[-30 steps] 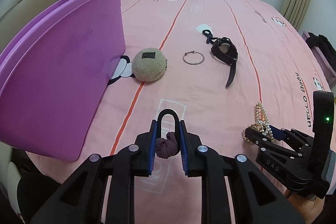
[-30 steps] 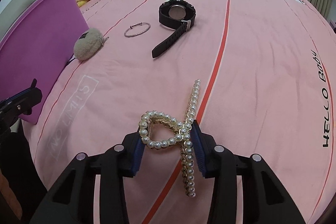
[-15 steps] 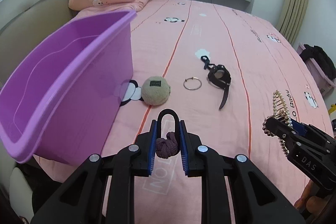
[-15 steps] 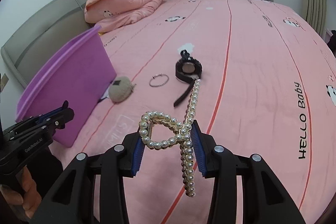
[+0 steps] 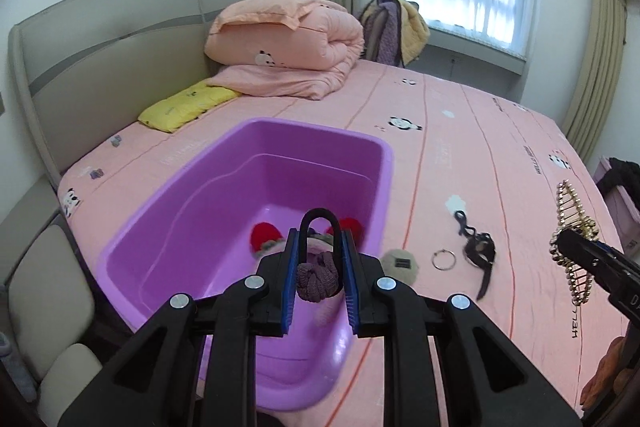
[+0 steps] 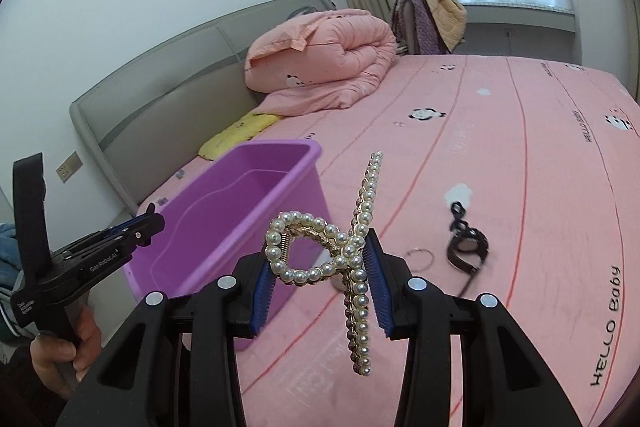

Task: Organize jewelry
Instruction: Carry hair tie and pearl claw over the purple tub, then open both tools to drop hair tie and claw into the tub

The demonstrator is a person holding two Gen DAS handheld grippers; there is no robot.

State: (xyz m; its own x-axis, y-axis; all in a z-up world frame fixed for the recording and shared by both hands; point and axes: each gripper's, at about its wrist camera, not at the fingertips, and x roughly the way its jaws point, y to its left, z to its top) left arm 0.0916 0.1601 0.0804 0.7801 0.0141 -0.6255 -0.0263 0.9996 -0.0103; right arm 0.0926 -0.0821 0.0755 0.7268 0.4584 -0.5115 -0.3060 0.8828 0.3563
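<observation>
My left gripper (image 5: pixel 319 281) is shut on a purple hair tie with a black loop (image 5: pixel 317 277) and holds it over the near end of the purple bin (image 5: pixel 208 211). Red-and-white items (image 5: pixel 266 237) lie in the bin. My right gripper (image 6: pixel 320 277) is shut on a pearl hair claw (image 6: pixel 352 259), held above the bed to the right of the bin (image 6: pixel 224 223); it also shows in the left wrist view (image 5: pixel 576 251). A black watch (image 5: pixel 478 253), a metal ring (image 5: pixel 443 261) and a beige fuzzy pouch (image 5: pixel 400 265) lie on the pink bed.
A folded pink duvet (image 5: pixel 288 43) and a yellow pillow (image 5: pixel 184 107) lie by the grey headboard (image 5: pixel 100 59). A chair with clothes (image 5: pixel 394 27) stands under the window. The bed's near edge runs below both grippers.
Both grippers rose with their items. The left one moved left, over the bin, so its inside now shows. The right one followed toward the bin.
</observation>
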